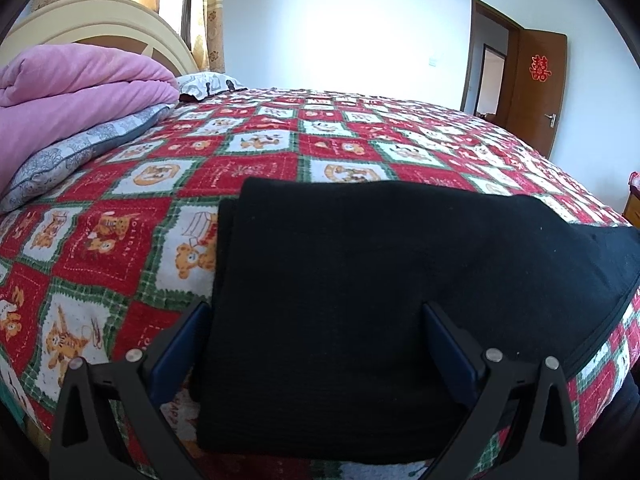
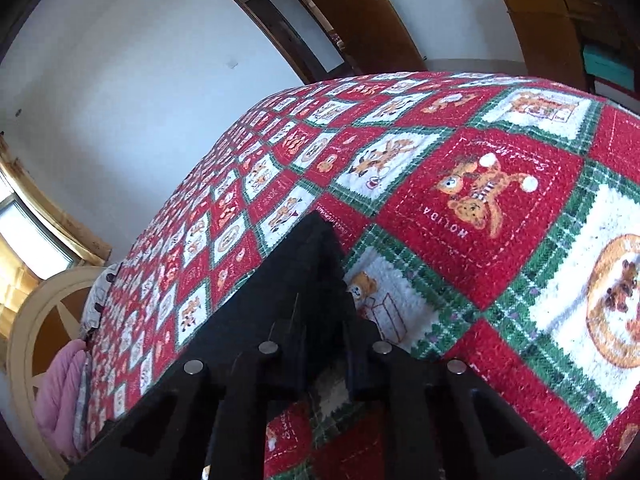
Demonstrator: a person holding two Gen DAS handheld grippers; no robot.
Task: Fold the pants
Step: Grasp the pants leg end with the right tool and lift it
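The black pants [image 1: 380,276] lie folded into a thick rectangle on the red, white and green patterned bedspread [image 1: 240,152]. My left gripper [image 1: 316,320] is open, its two blue-padded fingers [image 1: 448,344] straddling the near part of the folded pants, low over them. In the right wrist view a corner of the black pants [image 2: 296,280] points away from me. My right gripper [image 2: 324,336] is narrowly closed on that corner's edge, with bedspread [image 2: 480,200] beneath.
A folded pink blanket [image 1: 72,100] on a grey patterned pillow [image 1: 80,152] lies at the bed's head on the left, before a cream headboard [image 1: 100,16]. A brown door [image 1: 536,88] stands open at the far right. A wooden cabinet [image 2: 560,20] stands beyond the bed.
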